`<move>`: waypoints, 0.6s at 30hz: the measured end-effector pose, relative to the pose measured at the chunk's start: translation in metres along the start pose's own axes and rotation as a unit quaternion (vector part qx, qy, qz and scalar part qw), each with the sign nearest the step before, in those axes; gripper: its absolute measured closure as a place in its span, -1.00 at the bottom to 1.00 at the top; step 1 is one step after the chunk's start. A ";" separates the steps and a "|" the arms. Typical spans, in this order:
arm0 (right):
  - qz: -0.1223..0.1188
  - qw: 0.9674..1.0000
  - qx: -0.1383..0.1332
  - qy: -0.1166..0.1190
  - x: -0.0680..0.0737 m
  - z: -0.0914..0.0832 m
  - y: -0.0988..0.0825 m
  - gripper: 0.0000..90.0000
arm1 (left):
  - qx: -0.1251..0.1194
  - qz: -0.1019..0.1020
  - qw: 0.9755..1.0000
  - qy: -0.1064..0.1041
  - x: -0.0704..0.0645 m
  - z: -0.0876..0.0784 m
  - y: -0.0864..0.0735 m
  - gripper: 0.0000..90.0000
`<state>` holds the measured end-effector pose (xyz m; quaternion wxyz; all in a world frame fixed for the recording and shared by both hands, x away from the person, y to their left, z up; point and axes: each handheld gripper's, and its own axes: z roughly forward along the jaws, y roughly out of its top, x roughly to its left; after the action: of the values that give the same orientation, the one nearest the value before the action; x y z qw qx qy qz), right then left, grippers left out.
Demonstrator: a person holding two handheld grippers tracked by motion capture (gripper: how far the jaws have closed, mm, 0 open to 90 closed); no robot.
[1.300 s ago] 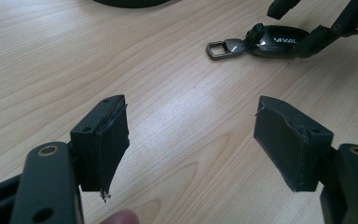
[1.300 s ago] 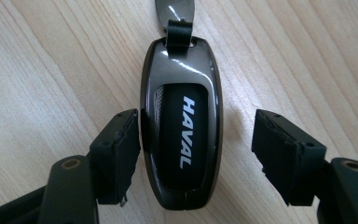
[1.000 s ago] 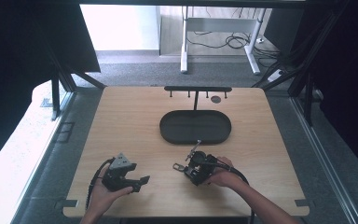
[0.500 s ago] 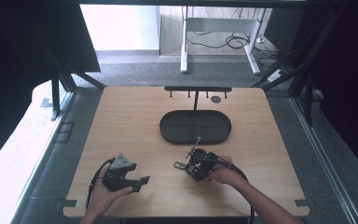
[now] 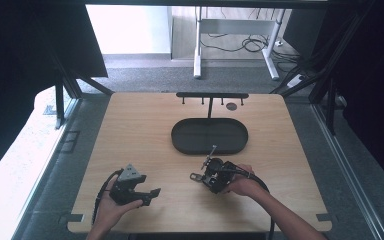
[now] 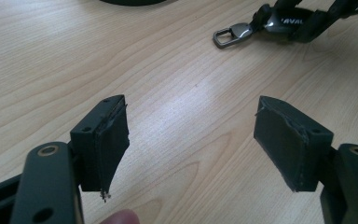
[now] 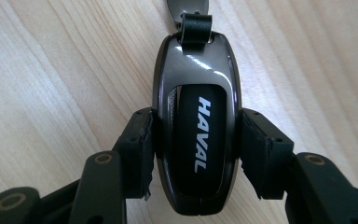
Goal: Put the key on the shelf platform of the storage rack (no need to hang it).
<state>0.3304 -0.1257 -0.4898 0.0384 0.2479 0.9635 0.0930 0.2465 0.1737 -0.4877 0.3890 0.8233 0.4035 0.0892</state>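
Note:
A dark glossy car key fob (image 7: 198, 130) marked HAVAL lies flat on the wooden table, a metal clasp (image 6: 230, 35) on a short strap at its far end. My right gripper (image 7: 198, 126) is shut on the key fob, one pad against each long side. In the high view the right gripper (image 5: 206, 176) sits at the table's front middle, just in front of the tray, and points left. My left gripper (image 6: 193, 109) is open over bare wood, with nothing between its pads. In the high view the left gripper (image 5: 150, 195) is at the front left and points right, towards the key fob (image 6: 284, 21).
A black oval tray (image 5: 180, 142) lies at the table's centre. Behind it stands a black T-shaped rack (image 5: 211, 95) with small hooks, and a small dark disc (image 5: 231, 106) lies beside its post. Cables trail from both grippers towards the front edge.

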 end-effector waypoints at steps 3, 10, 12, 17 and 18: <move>-0.005 1.000 -0.006 -0.007 0.001 -0.009 -0.001 0.11 | 0.000 0.000 1.000 -0.001 0.000 0.000 0.000 -0.41; -0.015 1.000 -0.002 -0.019 0.003 -0.021 0.000 0.11 | -0.001 0.000 1.000 -0.002 -0.001 0.000 0.000 -0.41; -0.018 1.000 -0.003 -0.022 0.003 -0.024 0.001 0.11 | -0.001 0.000 1.000 -0.001 0.000 -0.001 0.000 -0.41; -0.019 1.000 -0.005 -0.023 0.002 -0.030 0.003 0.11 | -0.003 -0.001 1.000 -0.001 0.000 -0.001 0.000 -0.41; -0.020 1.000 -0.005 -0.023 0.001 -0.031 0.003 0.11 | -0.004 -0.003 1.000 -0.001 0.000 -0.001 0.000 -0.41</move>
<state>0.3271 -0.1272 -0.4588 0.0638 0.2305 0.9666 0.0918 0.2460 0.1742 -0.4868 0.3927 0.8211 0.4048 0.0885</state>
